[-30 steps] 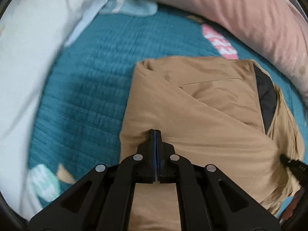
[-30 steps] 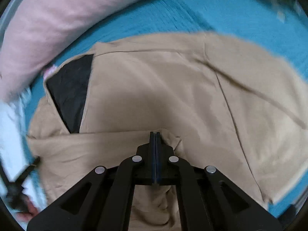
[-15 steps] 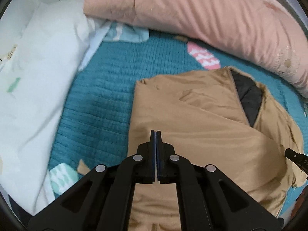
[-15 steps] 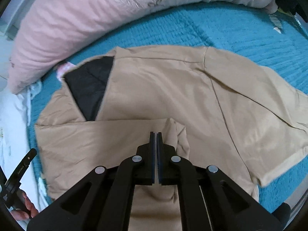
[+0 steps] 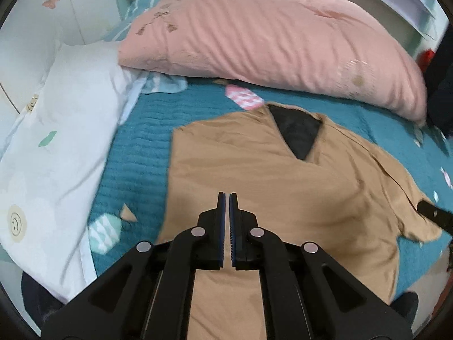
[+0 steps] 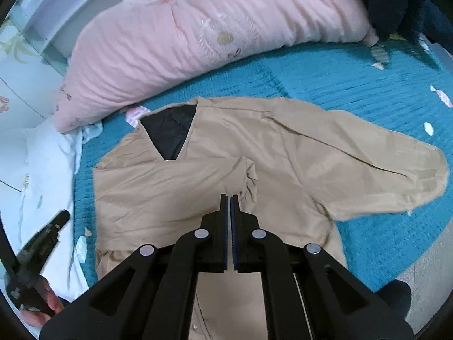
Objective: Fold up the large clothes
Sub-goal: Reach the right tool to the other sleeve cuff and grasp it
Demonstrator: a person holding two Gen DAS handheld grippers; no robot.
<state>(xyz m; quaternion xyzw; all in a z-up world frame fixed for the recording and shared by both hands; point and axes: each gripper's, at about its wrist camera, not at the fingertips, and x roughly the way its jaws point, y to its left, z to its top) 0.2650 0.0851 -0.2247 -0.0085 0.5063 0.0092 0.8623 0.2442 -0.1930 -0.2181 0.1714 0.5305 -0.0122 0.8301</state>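
Note:
A large tan jacket [image 5: 283,175] with a black lining at the neck [image 5: 297,130] lies flat on the teal bedspread [image 5: 136,153]. Its left sleeve is folded across the chest [image 6: 175,175]; its right sleeve [image 6: 382,175] lies spread out to the right. My left gripper [image 5: 226,198] is shut and empty, raised above the jacket's lower left part. My right gripper [image 6: 230,199] is shut and empty, raised above the jacket near the folded sleeve's cuff [image 6: 249,175]. The left gripper also shows in the right wrist view [image 6: 39,249], and the right gripper's tip shows in the left wrist view [image 5: 433,212].
A long pink pillow [image 5: 269,36] lies along the far side of the bed. A white quilt [image 5: 56,141] lies at the left. The bed's near edge and the floor [image 6: 424,260] show at lower right. A dark garment [image 6: 396,2] hangs at the far right.
Both grippers have lifted and pulled back from the jacket, so more of the bed and pillow shows. The left sleeve stays folded across the chest.

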